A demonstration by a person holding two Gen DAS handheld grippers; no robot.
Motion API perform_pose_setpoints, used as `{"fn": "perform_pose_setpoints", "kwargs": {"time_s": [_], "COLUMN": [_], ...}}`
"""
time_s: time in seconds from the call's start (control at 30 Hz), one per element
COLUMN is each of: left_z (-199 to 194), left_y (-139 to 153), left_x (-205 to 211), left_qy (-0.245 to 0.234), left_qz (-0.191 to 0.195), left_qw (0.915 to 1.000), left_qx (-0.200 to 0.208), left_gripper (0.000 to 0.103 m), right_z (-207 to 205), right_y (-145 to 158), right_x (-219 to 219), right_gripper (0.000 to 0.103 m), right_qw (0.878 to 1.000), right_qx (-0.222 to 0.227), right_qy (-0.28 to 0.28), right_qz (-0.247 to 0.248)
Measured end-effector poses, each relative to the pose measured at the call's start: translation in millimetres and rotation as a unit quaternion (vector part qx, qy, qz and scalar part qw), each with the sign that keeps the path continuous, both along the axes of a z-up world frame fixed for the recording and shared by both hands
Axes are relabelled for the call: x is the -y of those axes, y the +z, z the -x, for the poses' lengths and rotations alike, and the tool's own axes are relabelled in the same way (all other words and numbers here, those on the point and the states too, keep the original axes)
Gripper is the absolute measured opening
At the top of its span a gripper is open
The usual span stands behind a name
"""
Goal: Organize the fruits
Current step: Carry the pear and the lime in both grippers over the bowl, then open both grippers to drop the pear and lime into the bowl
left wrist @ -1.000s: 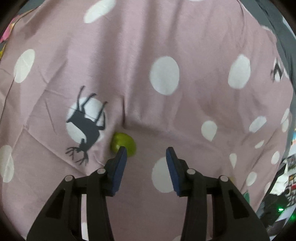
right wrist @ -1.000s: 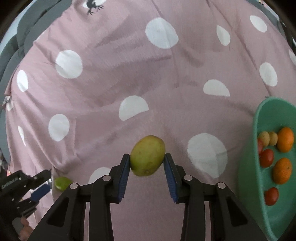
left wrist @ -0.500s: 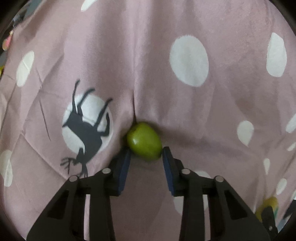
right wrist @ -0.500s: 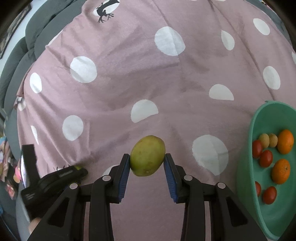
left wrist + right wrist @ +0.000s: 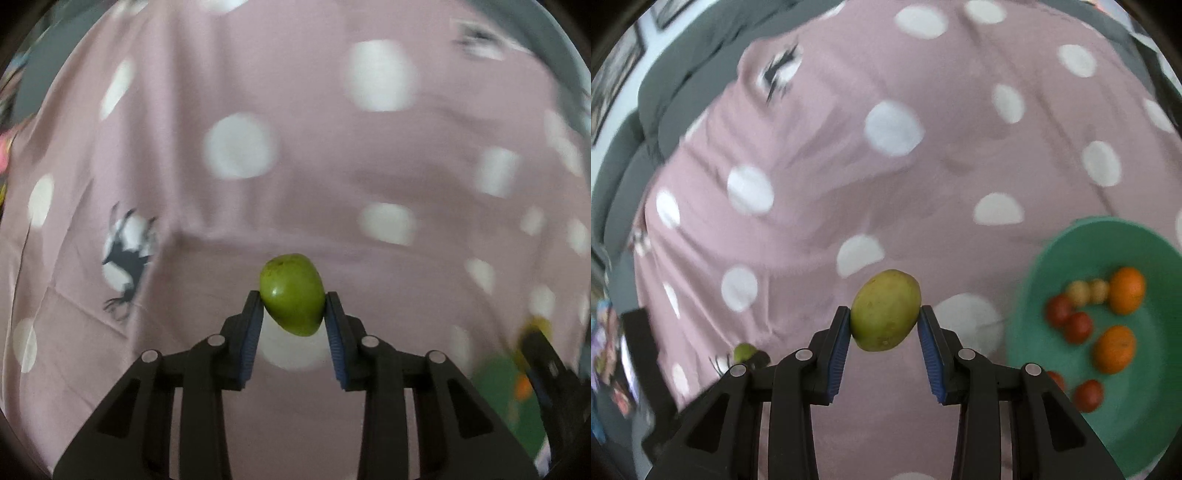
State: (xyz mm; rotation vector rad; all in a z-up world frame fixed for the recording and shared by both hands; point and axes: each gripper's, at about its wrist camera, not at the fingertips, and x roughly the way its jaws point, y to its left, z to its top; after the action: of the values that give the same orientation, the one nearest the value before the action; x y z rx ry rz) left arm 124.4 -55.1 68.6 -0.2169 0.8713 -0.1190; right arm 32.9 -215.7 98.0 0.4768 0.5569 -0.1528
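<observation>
The left claw (image 5: 293, 314) is clamped on a small green fruit (image 5: 291, 293), its jaws having just closed around it, and carries it clear of the pink dotted cloth (image 5: 295, 110). The right claw (image 5: 884, 321) grips a yellow-green mango (image 5: 885, 310) across its middle, also above the cloth, which judged by the task keeps both fruits ready for transfer. Farther to the right, the green bowl (image 5: 1071, 251) already holds oranges (image 5: 1126, 290) and tomatoes (image 5: 1078, 326), so it is likely the destination.
</observation>
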Motion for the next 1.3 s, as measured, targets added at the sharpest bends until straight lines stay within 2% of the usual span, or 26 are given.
{"fn": "perform_pose_setpoints", "kwargs": {"time_s": [0.07,0.1,0.2,0.27,0.33,0.43,0.6,0.9,1.0,1.07,1.17,1.3], "left_z": [22,36,61,71,78,88,97,96,97,97,98,106], "left_y": [18,30,48,53,58,55,44,31,33,35,40,47], "left_x": [19,37,67,90,100,125,155,180,182,179,173,166], "left_qy": [-0.043,-0.077,-0.140,-0.161,-0.184,-0.227,-0.270,-0.288,-0.284,-0.281,-0.268,-0.273], "left_qz": [-0.004,-0.005,-0.005,-0.017,-0.020,-0.021,-0.027,-0.044,-0.065,-0.055,-0.054,-0.048], "left_qw": [0.9986,0.9958,0.9874,0.9826,0.9775,0.9672,0.9577,0.9535,0.9531,0.9544,0.9584,0.9564], "left_qx": [0.030,0.050,0.074,0.091,0.102,0.112,0.096,0.076,0.080,0.084,0.081,0.092], "left_gripper": [0.033,0.033,0.033,0.033,0.033,0.034,0.034,0.035,0.050,0.068,0.077,0.077], "right_z": [24,39,61,71,78,84,85,90,93,97,105,111], "right_y": [3,3,3,4,2,-3,-10,-19,-19,-15,-11,-5], "right_x": [20,33,61,76,87,105,117,133,134,134,135,135], "right_gripper": [0.039,0.039,0.039,0.039,0.039,0.039,0.039,0.039,0.041,0.045,0.057,0.057], "right_qw": [1.000,0.999,0.997,0.995,0.993,0.992,0.990,0.988,0.987,0.988,0.986,0.986], "right_qx": [0.014,0.018,0.016,0.014,0.010,0.006,-0.019,-0.045,-0.050,-0.042,-0.032,-0.023], "right_qy": [-0.028,-0.046,-0.074,-0.097,-0.113,-0.123,-0.141,-0.146,-0.150,-0.151,-0.161,-0.166], "right_qz": [-0.003,-0.005,-0.007,0.007,0.013,-0.011,-0.013,-0.014,-0.011,-0.008,-0.001,0.005]}}
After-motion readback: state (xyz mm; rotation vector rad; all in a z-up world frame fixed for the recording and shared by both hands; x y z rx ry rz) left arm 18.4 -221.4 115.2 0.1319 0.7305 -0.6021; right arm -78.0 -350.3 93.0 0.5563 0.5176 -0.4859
